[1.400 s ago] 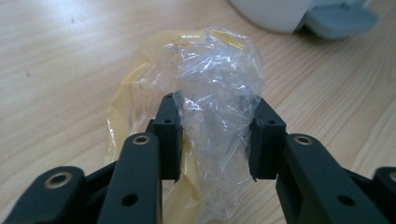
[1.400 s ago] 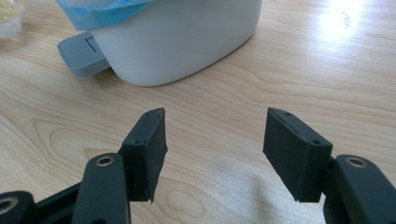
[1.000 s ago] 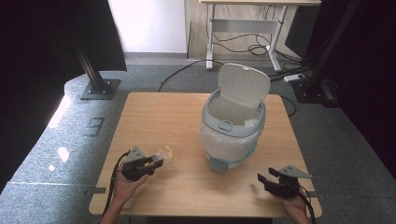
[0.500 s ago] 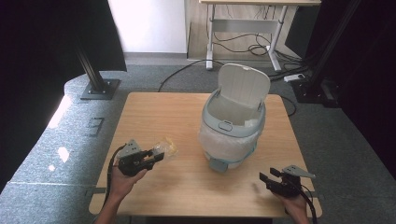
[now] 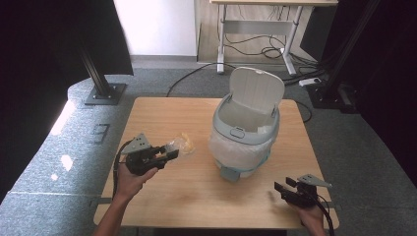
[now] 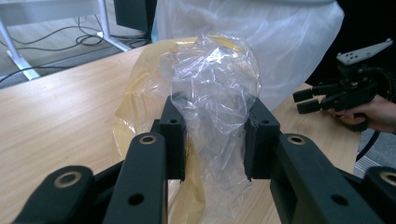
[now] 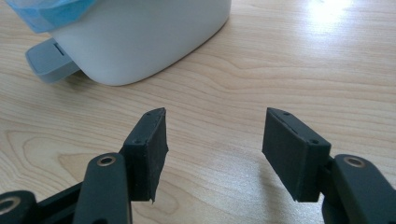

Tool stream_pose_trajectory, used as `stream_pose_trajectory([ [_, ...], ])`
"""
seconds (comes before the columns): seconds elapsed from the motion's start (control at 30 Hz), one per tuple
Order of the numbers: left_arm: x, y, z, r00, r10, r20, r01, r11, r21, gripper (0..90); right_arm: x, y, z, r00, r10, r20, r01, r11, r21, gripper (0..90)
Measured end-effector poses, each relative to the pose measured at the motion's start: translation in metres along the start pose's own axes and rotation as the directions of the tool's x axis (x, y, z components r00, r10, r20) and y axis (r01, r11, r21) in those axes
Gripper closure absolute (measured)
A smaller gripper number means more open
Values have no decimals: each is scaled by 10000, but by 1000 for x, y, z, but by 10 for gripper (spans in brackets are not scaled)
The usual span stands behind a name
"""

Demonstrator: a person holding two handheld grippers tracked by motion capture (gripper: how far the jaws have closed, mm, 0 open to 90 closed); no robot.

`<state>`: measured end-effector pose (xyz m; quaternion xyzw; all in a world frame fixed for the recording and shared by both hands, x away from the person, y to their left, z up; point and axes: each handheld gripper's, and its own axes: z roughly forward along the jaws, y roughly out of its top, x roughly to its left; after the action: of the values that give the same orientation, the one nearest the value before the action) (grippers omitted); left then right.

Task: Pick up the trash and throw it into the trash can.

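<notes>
My left hand-held gripper (image 6: pixel 212 135) is clamped on a crumpled plastic bag (image 6: pixel 210 93), clear w/ a yellowish part, held just above the table (image 5: pixel 162 196), left of the bin (image 5: pixel 246 132) w/ its lid up. Bag looks v. light, soft, no stiffness; it'll flop and swing. Film is slippery, so I judge a pinch on a bunched wad is safer than on a single layer, which could slide out or tear. My right hand-held gripper (image 7: pixel 212 154) sits low at the table's near right edge, jaws apart, nothing between them.
</notes>
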<state>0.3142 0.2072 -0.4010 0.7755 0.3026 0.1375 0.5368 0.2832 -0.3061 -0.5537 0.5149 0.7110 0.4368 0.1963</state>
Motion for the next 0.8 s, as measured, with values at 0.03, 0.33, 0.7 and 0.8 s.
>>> stream_pose_trajectory([
  [0.03,-1,6,1,10000,79,-12,-79,10000,-9,655,0,0,0,10000,-7,10,7,10000,17,396],
  [0.33,-9,32,0,9988,499,34,-498,9985,-221,655,0,-1,1,9999,-39,116,38,9999,108,396],
  [0.7,-11,52,5,9977,585,335,-573,9977,-362,654,-1,-2,1,9998,-9,208,6,9999,133,396],
  [0.8,-11,56,7,9976,599,351,-583,9973,-447,654,-1,-2,1,9997,-33,226,29,9999,148,396],
])
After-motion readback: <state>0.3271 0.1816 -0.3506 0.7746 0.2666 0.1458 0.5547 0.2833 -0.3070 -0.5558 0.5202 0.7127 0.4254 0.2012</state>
